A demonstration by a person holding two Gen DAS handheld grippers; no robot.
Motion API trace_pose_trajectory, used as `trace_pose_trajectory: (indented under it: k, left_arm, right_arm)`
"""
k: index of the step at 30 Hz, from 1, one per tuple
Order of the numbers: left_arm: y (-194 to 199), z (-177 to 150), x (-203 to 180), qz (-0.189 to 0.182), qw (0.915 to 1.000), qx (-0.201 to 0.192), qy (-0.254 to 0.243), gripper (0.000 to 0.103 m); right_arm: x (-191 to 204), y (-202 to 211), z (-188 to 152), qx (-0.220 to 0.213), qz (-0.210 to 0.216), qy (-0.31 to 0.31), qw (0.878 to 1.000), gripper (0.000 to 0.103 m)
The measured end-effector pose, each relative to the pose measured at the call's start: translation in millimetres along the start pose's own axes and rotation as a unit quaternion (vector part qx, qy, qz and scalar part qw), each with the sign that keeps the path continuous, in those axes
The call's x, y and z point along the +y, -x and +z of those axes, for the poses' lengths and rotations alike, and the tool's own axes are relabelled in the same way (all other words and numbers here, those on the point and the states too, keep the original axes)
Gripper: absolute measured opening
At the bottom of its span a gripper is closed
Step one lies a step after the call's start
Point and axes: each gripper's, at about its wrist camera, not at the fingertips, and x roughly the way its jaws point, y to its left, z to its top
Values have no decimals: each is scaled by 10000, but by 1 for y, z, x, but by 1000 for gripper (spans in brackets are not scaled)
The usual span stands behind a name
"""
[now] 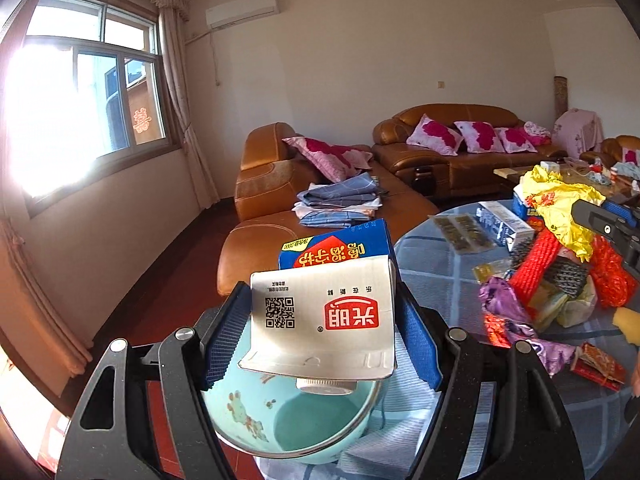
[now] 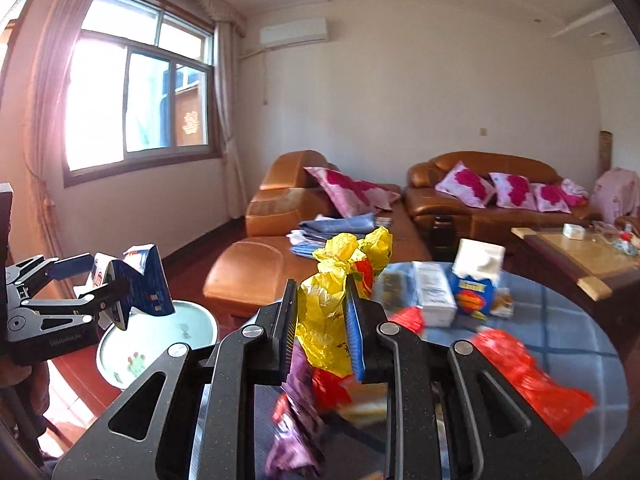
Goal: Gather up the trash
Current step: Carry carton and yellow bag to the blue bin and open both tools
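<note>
Left wrist view: a round table [image 1: 440, 280] with a blue checked cloth fills the right side, strewn with wrappers; a brown sofa [image 1: 460, 148] stands behind it.
Table: in the right wrist view its far part carries a white box [image 2: 434, 292] and a blue and white carton [image 2: 476, 280], side by side and upright.
Basin: a pale green basin [image 1: 288, 420] with a flower print sits below the left gripper, open side up, at the table's near edge.
Milk carton: a blue carton [image 1: 320, 316] with a flattened silver end and a red logo is clamped across its width by the left gripper [image 1: 320, 320]; its long axis runs away from the camera, the printed text upside down, the cap end lowest and nearest the basin.
Left gripper: jaws wide, both blue pads pressed on the carton's sides; it hangs over the basin.
Yellow bag: a crumpled yellow plastic bag [image 2: 332, 304] stands upright between the right gripper's [image 2: 320, 320] pads, its bulk rising above them, raised over the table.
Right gripper: jaws narrow, pinching the bag.
Loose trash: red netting [image 1: 536, 268], purple foil [image 1: 500, 300] and a red wrapper [image 2: 532, 376] lie on the cloth.
</note>
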Motion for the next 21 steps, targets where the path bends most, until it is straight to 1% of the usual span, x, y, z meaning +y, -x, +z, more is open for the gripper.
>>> trace_pose_trajectory:
  k: [3,10,16,21]
  left_arm:
    - [-1,-2,9,262,9997,22,-14,71]
    - [-10,-10,36,743,9970,233,-33,71]
    - [-12,-11,54,1002,9944,330,-16,71]
    - [-10,-11,60,1186,9923,359,-71,71]
  right_arm:
    - [9,-24,3,51,273,-3,9996,23]
    - [34,-55,0,101,701,109,9974,23]
    - [56,-69,1,138,959,285,9949,23]
    - [64,-81,1,229,1103,430,9927,23]
